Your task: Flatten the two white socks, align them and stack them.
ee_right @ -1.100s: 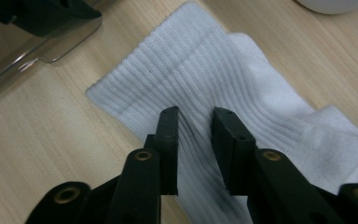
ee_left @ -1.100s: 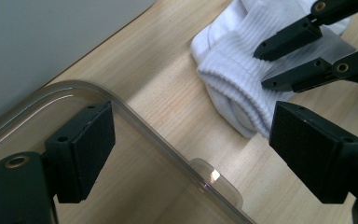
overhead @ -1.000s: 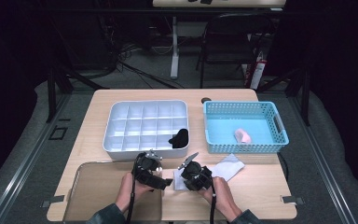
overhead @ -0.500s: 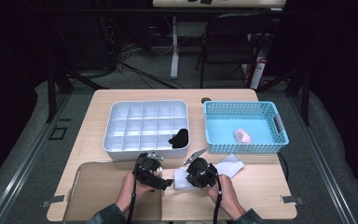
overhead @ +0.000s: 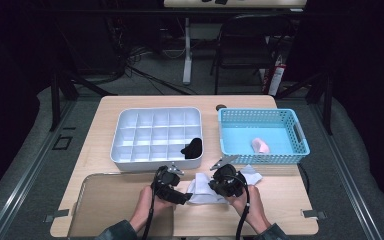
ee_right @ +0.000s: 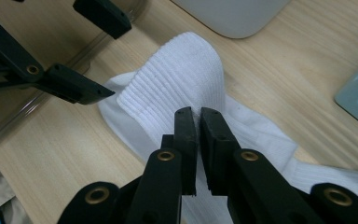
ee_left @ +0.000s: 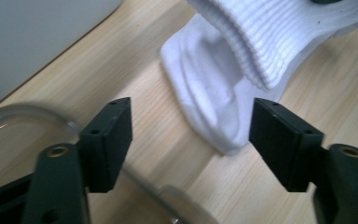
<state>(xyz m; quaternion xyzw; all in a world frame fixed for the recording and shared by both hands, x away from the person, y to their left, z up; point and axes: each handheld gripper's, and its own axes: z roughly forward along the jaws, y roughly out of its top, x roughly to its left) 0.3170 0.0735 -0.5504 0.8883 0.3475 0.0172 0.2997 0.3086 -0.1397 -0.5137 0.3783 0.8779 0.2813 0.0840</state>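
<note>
A white sock [overhead: 206, 189] lies on the tabletop [overhead: 280, 200] in front of the person, just below the white divided tray [overhead: 156, 134] and beside the clear tray [overhead: 111, 200] at the near left. The right claw [ee_right: 198, 114] is pressed together, pinching the ribbed cuff of the sock and lifting one layer so the mouth arches up off the wood; that seems meant to give the other claw an edge to take. The left claw [ee_left: 191, 135] points at the sock with its jaws apart either side of the toe end; they have just been closing, with sock between them but the pads not yet pressing on it. A black sock [overhead: 192, 147] sits in a corner compartment of the divided tray, and a pink item [overhead: 261, 145] lies in the blue basket [overhead: 300, 145], which suggests sorting is under way.
</note>
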